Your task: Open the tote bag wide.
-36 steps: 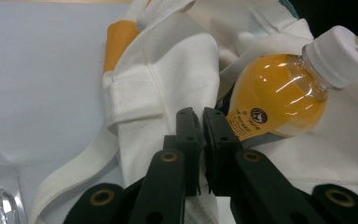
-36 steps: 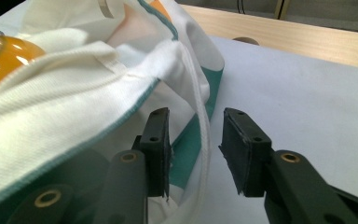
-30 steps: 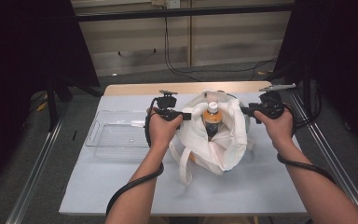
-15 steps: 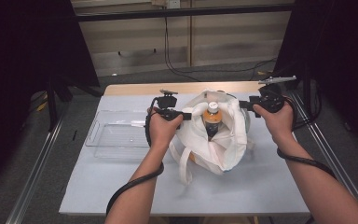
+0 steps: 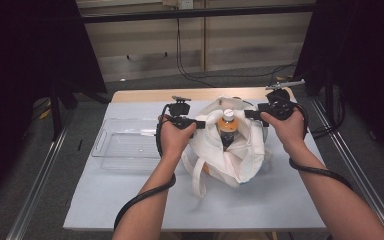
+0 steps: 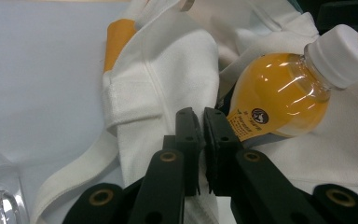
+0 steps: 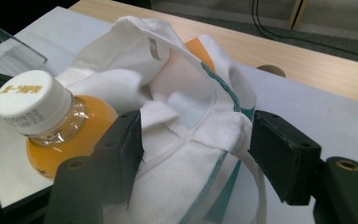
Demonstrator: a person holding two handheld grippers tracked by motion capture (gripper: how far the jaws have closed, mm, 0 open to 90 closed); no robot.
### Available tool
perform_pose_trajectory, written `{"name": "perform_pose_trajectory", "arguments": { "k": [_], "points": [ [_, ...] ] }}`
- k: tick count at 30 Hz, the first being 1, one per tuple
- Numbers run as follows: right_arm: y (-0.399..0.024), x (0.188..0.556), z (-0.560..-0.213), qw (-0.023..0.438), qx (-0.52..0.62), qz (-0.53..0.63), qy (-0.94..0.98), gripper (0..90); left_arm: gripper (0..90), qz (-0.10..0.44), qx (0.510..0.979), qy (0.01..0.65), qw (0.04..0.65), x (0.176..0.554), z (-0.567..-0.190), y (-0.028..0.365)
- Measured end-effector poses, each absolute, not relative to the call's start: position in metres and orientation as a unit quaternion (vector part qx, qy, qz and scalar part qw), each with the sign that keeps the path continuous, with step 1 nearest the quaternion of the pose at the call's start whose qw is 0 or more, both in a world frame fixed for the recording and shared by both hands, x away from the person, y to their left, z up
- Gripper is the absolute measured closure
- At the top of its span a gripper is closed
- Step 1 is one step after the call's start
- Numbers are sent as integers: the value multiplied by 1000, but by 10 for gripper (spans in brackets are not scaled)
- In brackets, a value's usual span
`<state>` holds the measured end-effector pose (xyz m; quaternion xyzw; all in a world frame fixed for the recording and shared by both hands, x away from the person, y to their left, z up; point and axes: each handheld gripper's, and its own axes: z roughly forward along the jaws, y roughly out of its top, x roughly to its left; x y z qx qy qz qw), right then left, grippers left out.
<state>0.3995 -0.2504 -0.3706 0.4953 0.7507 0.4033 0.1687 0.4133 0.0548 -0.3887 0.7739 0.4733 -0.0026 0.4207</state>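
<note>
A white cloth bag (image 5: 235, 150) stands open on the table, with teal trim (image 7: 219, 88) and an orange patch (image 6: 116, 37). Inside it an orange-drink bottle (image 5: 226, 125) with a white cap (image 7: 30, 100) leans upright. My left gripper (image 5: 196, 123) is at the bag's left rim. In the left gripper view (image 6: 203, 126) it is shut on a fold of the white cloth, just beside the bottle (image 6: 279, 93). My right gripper (image 5: 252, 114) is at the bag's right rim. In the right gripper view (image 7: 198, 135) its jaws stand wide apart, with the bag's rim lying loose between them.
A clear plastic tray (image 5: 125, 145) lies on the pale mat (image 5: 130, 200) left of the bag, close to my left hand. The bag's straps (image 5: 197, 175) trail toward the front edge. A strip of bare wooden tabletop (image 7: 307, 51) runs behind the bag.
My right hand and its gripper have shifted slightly toward the far side of the table. My left gripper has kept its hold on the bag's left rim.
</note>
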Motion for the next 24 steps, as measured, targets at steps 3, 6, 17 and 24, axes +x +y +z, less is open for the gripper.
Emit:
{"name": "perform_pose_trajectory", "arguments": {
  "k": [3,6,17,24],
  "points": [
    [-247,400,-370,171,490,401,755,344,855,-3,773,475,421,413,-389,55],
    [-245,401,-372,158,492,395,760,350,855,-4,772,475,422,413,-389,54],
    [-244,398,-387,163,484,365,779,634,854,-1,770,476,425,413,-392,56],
    [-251,396,-390,163,490,381,767,718,853,0,770,475,425,413,-391,55]
  ]
}}
